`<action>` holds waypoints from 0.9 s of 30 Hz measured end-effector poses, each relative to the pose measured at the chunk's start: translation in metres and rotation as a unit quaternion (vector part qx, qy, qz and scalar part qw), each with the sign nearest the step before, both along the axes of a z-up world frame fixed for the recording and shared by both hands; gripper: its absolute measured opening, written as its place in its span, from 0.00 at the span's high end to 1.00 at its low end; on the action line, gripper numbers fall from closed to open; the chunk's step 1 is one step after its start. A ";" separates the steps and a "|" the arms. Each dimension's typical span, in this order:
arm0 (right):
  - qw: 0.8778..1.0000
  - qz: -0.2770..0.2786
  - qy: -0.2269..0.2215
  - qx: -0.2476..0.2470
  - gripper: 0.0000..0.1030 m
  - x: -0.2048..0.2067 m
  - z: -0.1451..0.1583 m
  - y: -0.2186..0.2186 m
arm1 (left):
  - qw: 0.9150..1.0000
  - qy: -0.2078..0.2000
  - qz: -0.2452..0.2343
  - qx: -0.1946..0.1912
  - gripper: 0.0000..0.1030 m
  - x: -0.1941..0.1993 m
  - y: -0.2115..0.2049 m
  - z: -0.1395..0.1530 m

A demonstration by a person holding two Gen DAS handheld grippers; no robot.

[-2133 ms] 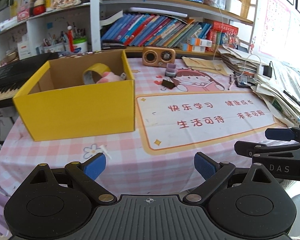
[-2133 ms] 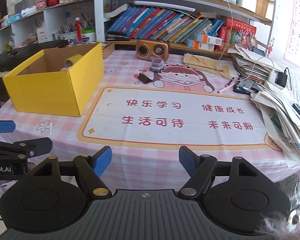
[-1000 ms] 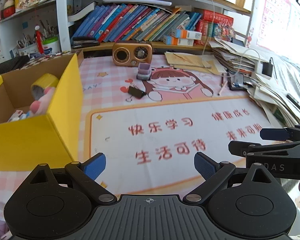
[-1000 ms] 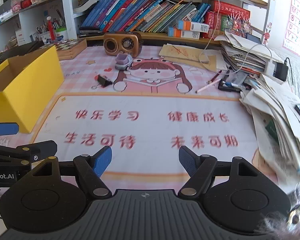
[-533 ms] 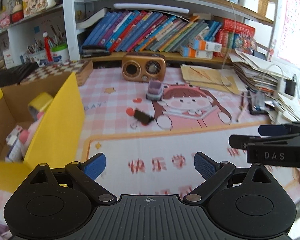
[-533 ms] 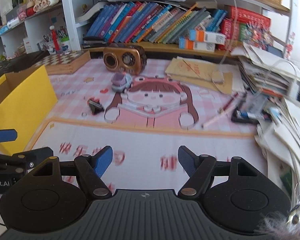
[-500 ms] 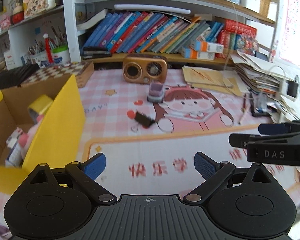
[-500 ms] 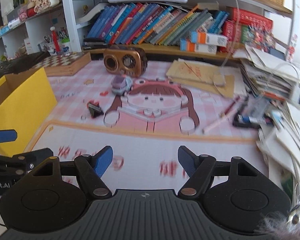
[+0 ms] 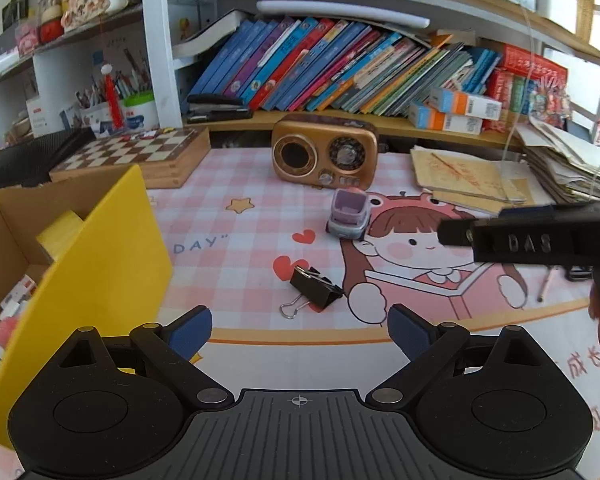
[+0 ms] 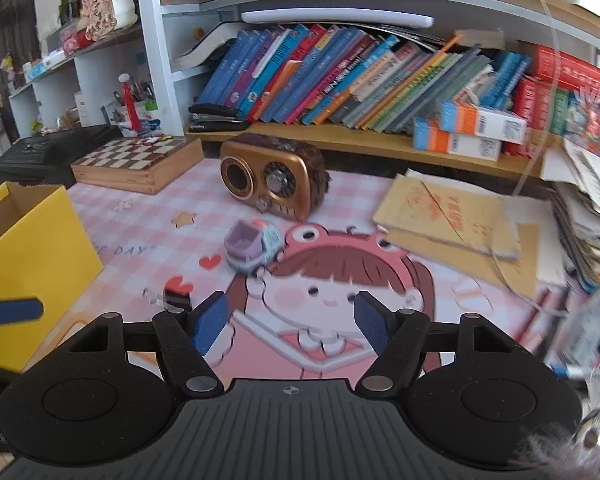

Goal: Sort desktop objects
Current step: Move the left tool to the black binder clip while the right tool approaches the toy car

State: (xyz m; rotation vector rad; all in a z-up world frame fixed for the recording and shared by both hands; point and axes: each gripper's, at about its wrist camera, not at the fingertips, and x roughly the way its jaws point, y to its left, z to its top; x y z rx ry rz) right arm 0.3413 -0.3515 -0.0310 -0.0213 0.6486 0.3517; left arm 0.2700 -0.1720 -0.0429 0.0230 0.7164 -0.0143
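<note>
A desk mat (image 9: 236, 240) covers the table in front of a bookshelf. A box (image 9: 100, 264) stands at the mat's left edge, with small items inside it. Behind the box lies a chessboard (image 9: 140, 152). A radio (image 9: 326, 156) stands at the back, below a row of books (image 9: 340, 72). Just in front of the radio sits a toy car (image 9: 348, 216), and nearer still, apart from it, lies a binder clip (image 9: 314, 288). Stacked papers (image 9: 468, 176) lie to the right of the radio.
</note>
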 end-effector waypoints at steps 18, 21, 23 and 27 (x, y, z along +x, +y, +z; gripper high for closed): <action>0.998 0.064 0.022 -0.015 0.34 0.068 -0.022 0.027 | 1.000 0.025 0.009 -0.009 0.31 0.064 -0.007 -0.041; 0.997 0.071 0.025 -0.017 0.34 0.072 -0.025 0.027 | 1.000 0.028 -0.001 -0.006 0.34 0.068 -0.011 -0.046; 0.997 0.077 0.027 -0.019 0.34 0.074 -0.027 0.029 | 1.000 0.026 -0.004 -0.003 0.34 0.070 -0.011 -0.048; 0.996 0.085 0.027 -0.028 0.34 0.079 -0.032 0.034 | 1.000 0.029 -0.001 -0.003 0.42 0.076 -0.008 -0.051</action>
